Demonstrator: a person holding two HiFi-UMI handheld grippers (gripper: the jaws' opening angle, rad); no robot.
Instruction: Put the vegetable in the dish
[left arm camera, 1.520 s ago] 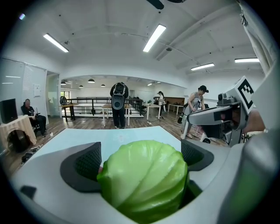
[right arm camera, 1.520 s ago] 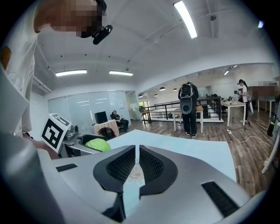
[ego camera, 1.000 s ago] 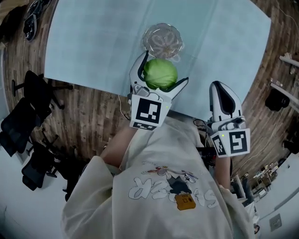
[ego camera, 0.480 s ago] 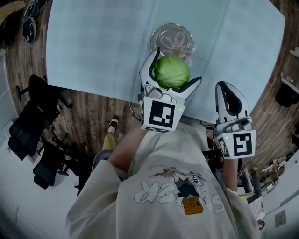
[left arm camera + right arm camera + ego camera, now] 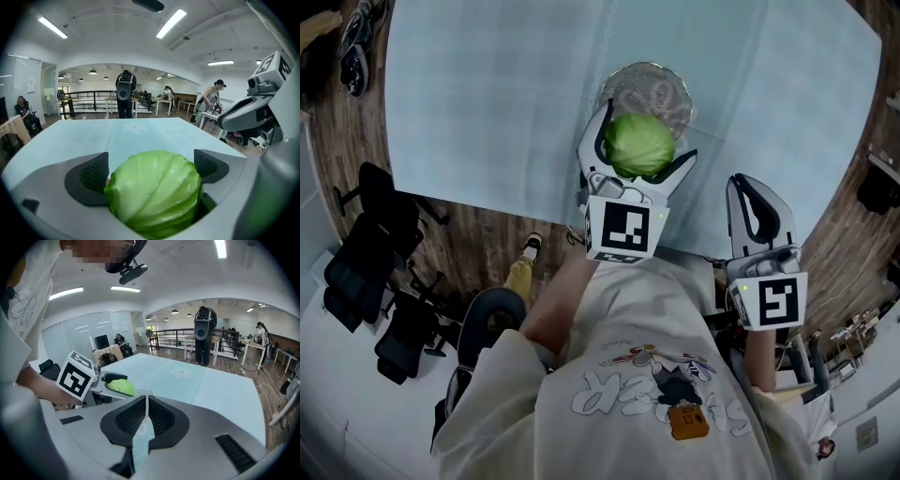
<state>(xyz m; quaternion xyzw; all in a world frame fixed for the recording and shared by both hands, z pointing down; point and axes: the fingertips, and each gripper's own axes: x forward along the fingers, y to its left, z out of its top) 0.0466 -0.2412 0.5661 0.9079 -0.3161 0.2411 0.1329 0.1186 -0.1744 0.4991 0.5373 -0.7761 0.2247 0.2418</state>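
Green cabbage [image 5: 154, 192] in wide-open left gripper [image 5: 152, 169]

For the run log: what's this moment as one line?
left tool: shut on round green cabbage | cabbage: aloft, overlapping near rim of clear glass dish in head view | right tool: shut, empty

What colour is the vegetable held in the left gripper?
Light green cabbage; the left gripper view shows it best.

Open-plan hall. Pale blue table [image 5: 487, 94]; wood-plank floor [image 5: 473, 239] off its near edge, black office chairs [image 5: 361, 272] at left. Ceiling strip lights [image 5: 173, 22] lit. Black railing [image 5: 89, 99] beyond far edge.
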